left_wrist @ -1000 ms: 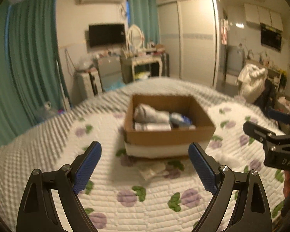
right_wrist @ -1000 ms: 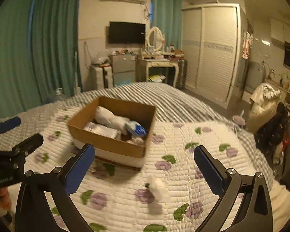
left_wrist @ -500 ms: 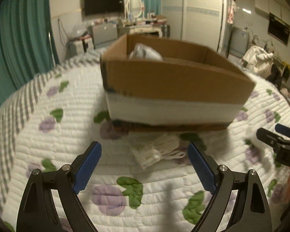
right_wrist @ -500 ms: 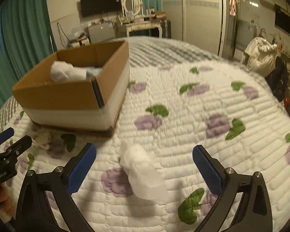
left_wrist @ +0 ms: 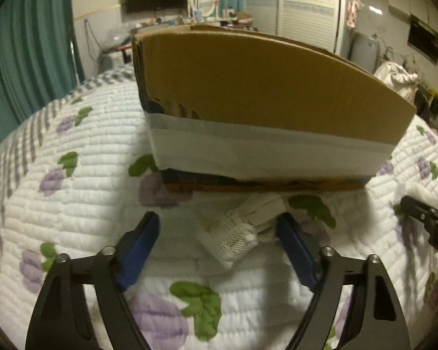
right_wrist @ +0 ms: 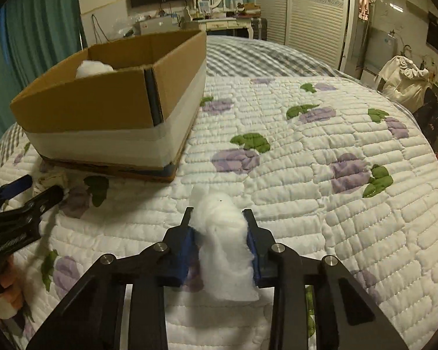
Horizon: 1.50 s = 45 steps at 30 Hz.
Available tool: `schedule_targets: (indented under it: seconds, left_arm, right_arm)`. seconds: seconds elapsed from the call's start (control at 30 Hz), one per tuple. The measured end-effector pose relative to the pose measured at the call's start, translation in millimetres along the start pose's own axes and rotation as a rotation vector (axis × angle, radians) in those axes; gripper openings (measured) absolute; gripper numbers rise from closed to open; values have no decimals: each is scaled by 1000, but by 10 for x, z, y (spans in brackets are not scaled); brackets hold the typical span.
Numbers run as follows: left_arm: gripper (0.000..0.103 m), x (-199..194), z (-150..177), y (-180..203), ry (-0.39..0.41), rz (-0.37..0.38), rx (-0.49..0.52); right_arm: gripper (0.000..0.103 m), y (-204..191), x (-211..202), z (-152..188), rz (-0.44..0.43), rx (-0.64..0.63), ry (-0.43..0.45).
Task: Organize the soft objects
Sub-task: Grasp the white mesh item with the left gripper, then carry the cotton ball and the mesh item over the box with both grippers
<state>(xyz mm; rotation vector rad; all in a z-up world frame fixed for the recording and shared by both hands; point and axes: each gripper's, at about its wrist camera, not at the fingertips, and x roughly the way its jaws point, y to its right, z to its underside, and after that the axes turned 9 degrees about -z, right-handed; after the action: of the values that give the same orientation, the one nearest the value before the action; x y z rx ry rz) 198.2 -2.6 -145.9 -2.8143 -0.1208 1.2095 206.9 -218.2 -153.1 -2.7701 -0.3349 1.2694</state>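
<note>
A cardboard box (left_wrist: 262, 87) with a white band stands on the quilted bed; it also shows in the right wrist view (right_wrist: 108, 108) with a white wad inside. A folded white knit cloth (left_wrist: 242, 227) lies in front of the box, between the fingers of my left gripper (left_wrist: 219, 233), which is open around it. My right gripper (right_wrist: 219, 227) is shut on a white cotton wad (right_wrist: 222, 239) lying on the quilt, to the right of the box. The right gripper shows at the left wrist view's right edge (left_wrist: 423, 218).
The floral quilt (right_wrist: 321, 175) covers the bed. Green curtains (left_wrist: 29, 43) hang at the left. A dresser with a mirror (right_wrist: 219, 20), a wall TV and a wardrobe stand beyond the bed. A chair with clothes (right_wrist: 406, 78) is at the right.
Both grippers have dropped low and moved forward toward the quilt. The right gripper has closed on the cotton wad. The left gripper's fingers have narrowed around the knit cloth.
</note>
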Motion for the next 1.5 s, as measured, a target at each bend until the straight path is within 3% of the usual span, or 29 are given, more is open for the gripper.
schedule_targets:
  seconds: [0.03, 0.1, 0.2, 0.5, 0.83, 0.93, 1.23, 1.5]
  left_arm:
    - [78, 32, -10, -6, -5, 11, -8]
    - [56, 66, -5, 21, -9, 30, -4]
    - [35, 21, 35, 91, 0, 55, 33]
    - [33, -398, 177, 139, 29, 64, 54]
    - [33, -1093, 150, 206, 86, 40, 78]
    - [33, -1301, 72, 243, 105, 46, 76]
    - [33, -1934, -339, 171, 228, 37, 70]
    - [33, -1931, -892, 151, 308, -4, 83]
  right_arm:
    - [30, -7, -11, -7, -2, -2, 6]
    - [30, -24, -25, -17, -4, -9, 16]
    - [30, -45, -37, -24, -13, -16, 25]
    - [30, -94, -230, 6, -38, -45, 62]
    - [29, -339, -887, 110, -130, -107, 123]
    - [30, -450, -1128, 62, -195, -128, 135]
    - [30, -798, -1878, -408, -270, -236, 245]
    - [30, -941, -2066, -1078, -283, -297, 328]
